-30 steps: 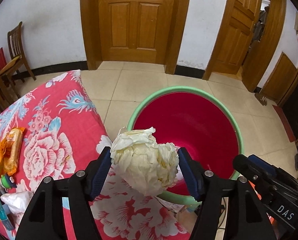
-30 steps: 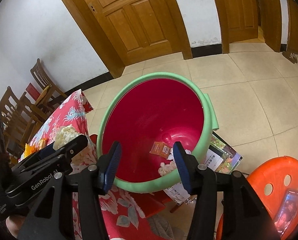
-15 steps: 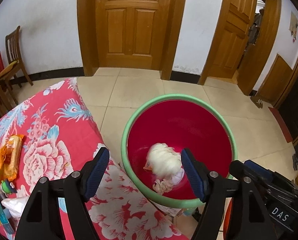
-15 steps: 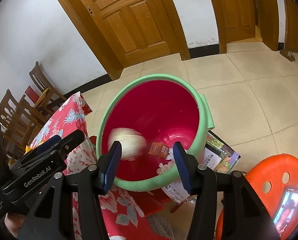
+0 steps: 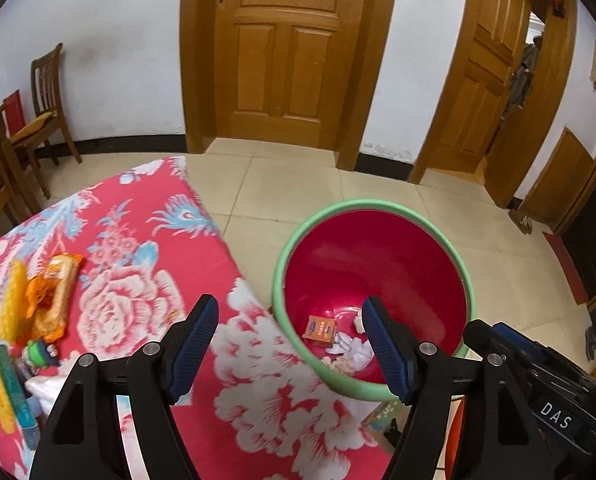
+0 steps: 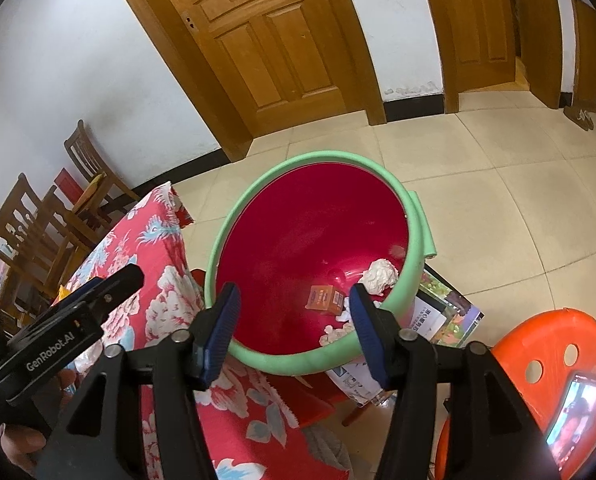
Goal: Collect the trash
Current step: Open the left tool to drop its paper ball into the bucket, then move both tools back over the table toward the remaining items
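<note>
Trash is found in two places. A crumpled paper wad (image 6: 379, 276), a small orange carton (image 6: 325, 298) and white scraps (image 5: 352, 350) lie at the bottom of the red bin (image 6: 415, 240), which stands on the floor just beside the desk (image 5: 146, 216). Further wrappers (image 5: 52, 292) lie uncollected on the desk's floral cloth, at its left side in the left wrist view.

The left gripper (image 5: 292, 354) is held above the desk edge and the bin rim; its fingers have just been opening and stand apart, with nothing between them. The right gripper (image 6: 294, 336) is poised over the bin's near rim; its fingers have likewise just been opening and nothing is gripped.

The drop step is judged complete. The next move calls for a reach back to the wrappers; the objects below them, possibly a small toy and a bag, cannot be identified with confidence.
</note>
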Available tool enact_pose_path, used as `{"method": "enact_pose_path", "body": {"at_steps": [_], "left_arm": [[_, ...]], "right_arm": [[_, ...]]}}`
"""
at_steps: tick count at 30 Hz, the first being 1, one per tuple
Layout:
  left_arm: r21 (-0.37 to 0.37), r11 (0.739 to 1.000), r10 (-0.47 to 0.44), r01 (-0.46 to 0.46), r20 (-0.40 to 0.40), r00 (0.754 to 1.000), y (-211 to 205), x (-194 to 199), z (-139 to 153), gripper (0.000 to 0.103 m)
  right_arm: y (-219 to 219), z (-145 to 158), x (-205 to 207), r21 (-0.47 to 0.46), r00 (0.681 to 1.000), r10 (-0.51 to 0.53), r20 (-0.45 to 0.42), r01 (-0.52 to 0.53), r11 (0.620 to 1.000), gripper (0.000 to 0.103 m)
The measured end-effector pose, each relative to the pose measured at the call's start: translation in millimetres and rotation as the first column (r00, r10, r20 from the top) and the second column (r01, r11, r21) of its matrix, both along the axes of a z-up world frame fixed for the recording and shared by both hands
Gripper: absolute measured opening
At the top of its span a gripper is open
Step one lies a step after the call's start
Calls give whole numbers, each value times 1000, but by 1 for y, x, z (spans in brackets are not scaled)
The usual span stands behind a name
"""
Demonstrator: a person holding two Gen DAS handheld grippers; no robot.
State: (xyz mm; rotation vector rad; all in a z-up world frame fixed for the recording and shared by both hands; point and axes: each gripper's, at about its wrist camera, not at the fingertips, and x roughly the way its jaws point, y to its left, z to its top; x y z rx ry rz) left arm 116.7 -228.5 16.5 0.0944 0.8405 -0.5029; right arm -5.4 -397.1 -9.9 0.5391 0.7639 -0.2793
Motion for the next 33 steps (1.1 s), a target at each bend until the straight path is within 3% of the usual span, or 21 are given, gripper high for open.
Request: {"method": "enact_pose_path", "body": {"at_steps": [19,33], "left_arm": [[-26,988,154,-153,46,987,91,-24,25,75],[-28,957,289,-288,56,956,162,-29,27,75]], "right_arm": [[61,18,6,-53,993,119,7,-118,992,71],[118,19,24,-89,971,238,-9,-238,967,73]]}}
